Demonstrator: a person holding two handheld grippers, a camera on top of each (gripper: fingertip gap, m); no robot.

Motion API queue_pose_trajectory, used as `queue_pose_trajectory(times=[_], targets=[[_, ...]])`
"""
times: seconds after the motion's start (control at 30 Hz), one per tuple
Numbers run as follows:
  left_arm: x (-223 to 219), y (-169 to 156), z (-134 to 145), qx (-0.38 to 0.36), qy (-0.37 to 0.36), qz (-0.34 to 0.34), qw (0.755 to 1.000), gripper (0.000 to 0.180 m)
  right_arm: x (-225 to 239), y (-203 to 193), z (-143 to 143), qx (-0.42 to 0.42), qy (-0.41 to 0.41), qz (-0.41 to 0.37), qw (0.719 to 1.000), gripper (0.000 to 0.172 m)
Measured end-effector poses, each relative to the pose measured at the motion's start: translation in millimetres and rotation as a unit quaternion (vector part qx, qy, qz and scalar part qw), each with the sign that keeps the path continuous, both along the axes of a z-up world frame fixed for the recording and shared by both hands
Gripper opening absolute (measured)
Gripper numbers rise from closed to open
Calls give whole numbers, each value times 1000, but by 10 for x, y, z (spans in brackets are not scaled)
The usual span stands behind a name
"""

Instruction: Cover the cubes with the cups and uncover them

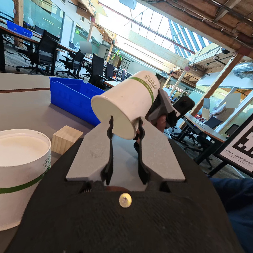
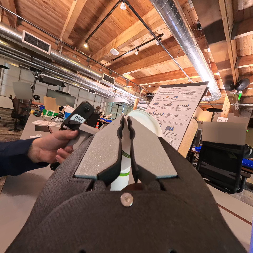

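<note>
White paper cup tilted in the air above the grey table | we pinch its rim wall with the right gripper, jaws nearly closed | our left gripper straddles its base edge, contact unclear | wooden cube uncovered between second cup and blue bin; bare table beyond.

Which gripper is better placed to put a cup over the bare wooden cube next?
Probably the right: the right gripper pinches the white cup, raised near the cube; the left gripper stands open.
</note>
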State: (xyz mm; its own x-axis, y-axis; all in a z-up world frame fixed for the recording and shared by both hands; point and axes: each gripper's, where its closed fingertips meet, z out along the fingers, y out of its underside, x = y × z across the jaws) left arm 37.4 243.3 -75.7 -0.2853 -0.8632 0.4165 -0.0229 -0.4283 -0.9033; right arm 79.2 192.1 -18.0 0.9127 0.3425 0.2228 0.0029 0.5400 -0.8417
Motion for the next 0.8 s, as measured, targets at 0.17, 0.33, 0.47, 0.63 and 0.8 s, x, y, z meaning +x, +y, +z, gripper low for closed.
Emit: queue_pose_trajectory(times=[0.17, 0.33, 0.47, 0.63, 0.8], targets=[[15, -13, -5, -3, -2, -8, 1000, 30, -1, -27, 6, 4, 1, 2, 1000, 1], [35, -54, -61, 5, 6, -17, 1000, 40, 2, -96, 28, 13, 8, 11, 1000, 1], [53, -119, -55, 14, 3, -27, 1000, 39, -14, -119, 27, 15, 9, 20, 1000, 1], [39, -168, 57, 50, -15, -30, 998, 15, -11, -118, 2, 11, 5, 20, 1000, 1], [-20, -189, 185, 69, -19, -49, 996, 5, 35, -124, -23, 3, 8, 22, 1000, 1]])
